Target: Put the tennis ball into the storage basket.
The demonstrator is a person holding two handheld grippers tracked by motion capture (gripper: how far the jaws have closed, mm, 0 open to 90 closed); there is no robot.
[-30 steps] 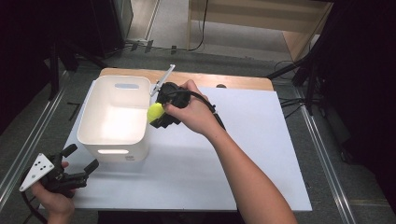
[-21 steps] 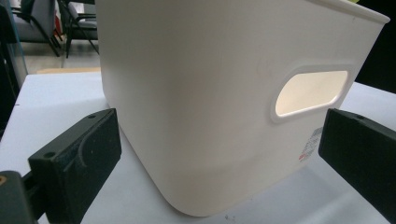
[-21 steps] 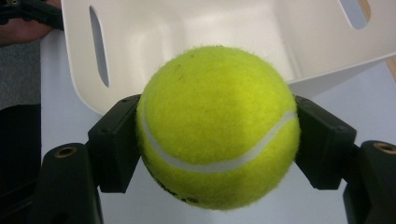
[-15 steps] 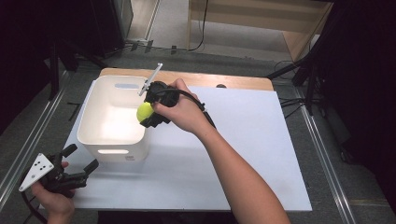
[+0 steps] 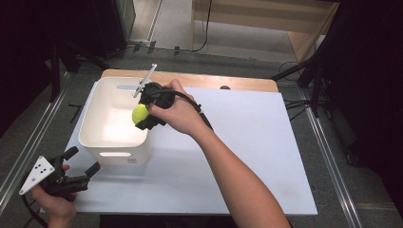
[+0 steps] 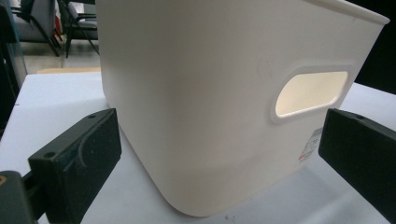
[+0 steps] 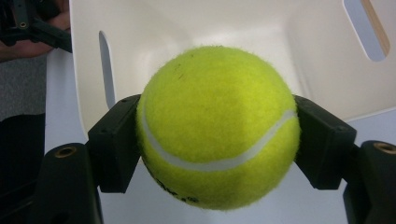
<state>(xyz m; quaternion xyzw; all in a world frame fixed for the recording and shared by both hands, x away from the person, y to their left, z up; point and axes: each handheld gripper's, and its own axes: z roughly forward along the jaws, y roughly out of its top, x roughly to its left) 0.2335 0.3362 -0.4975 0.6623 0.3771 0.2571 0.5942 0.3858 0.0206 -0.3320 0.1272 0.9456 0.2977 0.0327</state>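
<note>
L gripper (image 5: pixel 78 166) sits at the near-left corner of the board (image 5: pixel 266 156), held in the person's L hand (image 5: pixel 54 202), grey plate on top. Jaws stand wide apart, nothing between the pads. In the L gripper view the 2 black jaws frame the bin (image 6: pixel 224 93) from outside: near wall w/ its oval handle slot is straight ahead, close but not touched.

Bin (image 5: pixel 102 137) is white plastic, open top, upright on the L part of the white board. Handle slots in the near and far walls. Nothing seen lying in the parts of it that show.

R gripper (image 5: pixel 142 114) is over the bin's R rim, toward the far corner, held in the R hand (image 5: pixel 176 111), w/ the forearm coming in from bottom centre. Jaws are clamped on the ball (image 5: pixel 140 114), a yellow-green tennis ball. In the R gripper view the ball (image 7: pixel 217 126) is pinched at both sides by the pads (image 7: pixel 116 140), white seam curving across the front, bin interior behind and below it. Ball is up in the air, just inside the rim line, not touching the bin as far as can be told.

R of that: bare white board, wood table edge (image 5: pixel 237 81) at the far side.
</note>
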